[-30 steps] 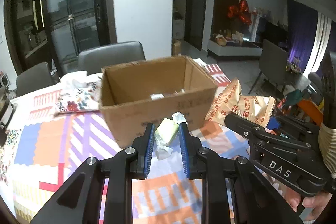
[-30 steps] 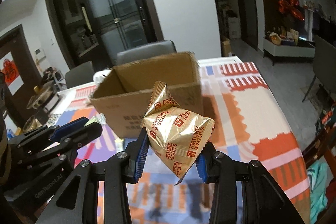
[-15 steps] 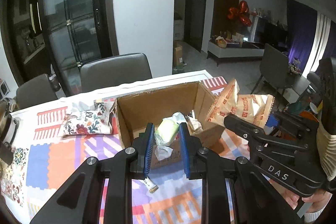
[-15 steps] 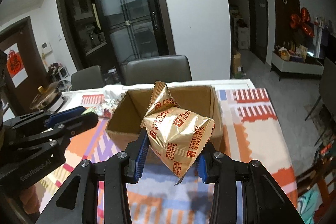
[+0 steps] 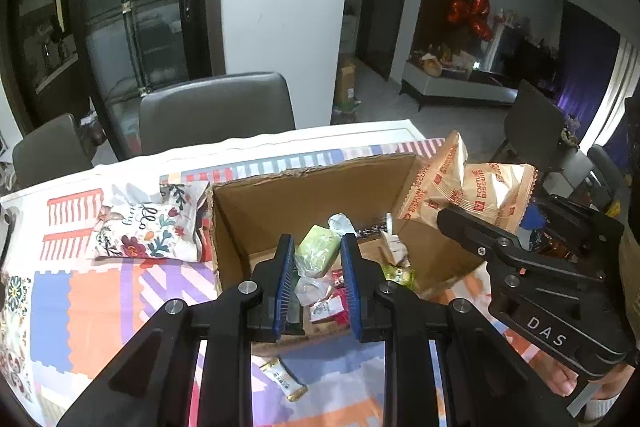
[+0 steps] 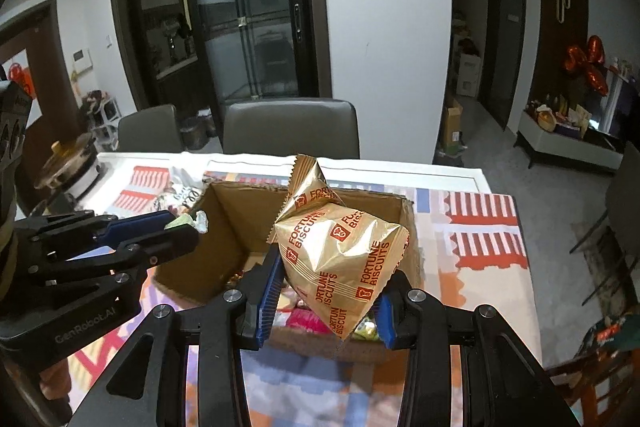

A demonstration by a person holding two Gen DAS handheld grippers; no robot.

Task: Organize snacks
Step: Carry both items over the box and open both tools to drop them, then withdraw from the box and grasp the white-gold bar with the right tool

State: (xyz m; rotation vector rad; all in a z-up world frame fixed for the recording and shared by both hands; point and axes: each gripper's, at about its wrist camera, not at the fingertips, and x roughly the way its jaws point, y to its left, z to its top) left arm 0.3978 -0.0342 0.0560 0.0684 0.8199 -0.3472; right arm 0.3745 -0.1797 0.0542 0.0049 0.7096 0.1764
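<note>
Both grippers have risen and come forward over the last second, so the cardboard box that was seen side-on now shows its open inside from above. From the left wrist view, the left gripper (image 5: 316,267) hangs over the near half of the cardboard box (image 5: 304,195), its blue pads clenched on a small pale-green candy (image 5: 318,255) in a clear twisted wrapper; below it, on the box floor, lie several small packets, red, white and green. 1 gold stick packet (image 5: 285,379) lies on the patterned tablecloth (image 5: 108,303) just outside the box's near wall, and a floral pouch (image 5: 148,223) rests against the box's left wall. From the right wrist view, the right gripper (image 6: 326,301) grasps a gold Fortune Biscuits bag (image 6: 340,259) by its lower part, held over the near right portion of the box (image 6: 224,227), with the left gripper at the box's left wall. The step in hand looks like the drop: both snacks are carried above the opening but not yet let go. The next move, as I judge it, calls for lowering each load a little past the box rim and then spreading the fingers, the puffy bag needing the wider release so that it does not catch the box's near wall.
</note>
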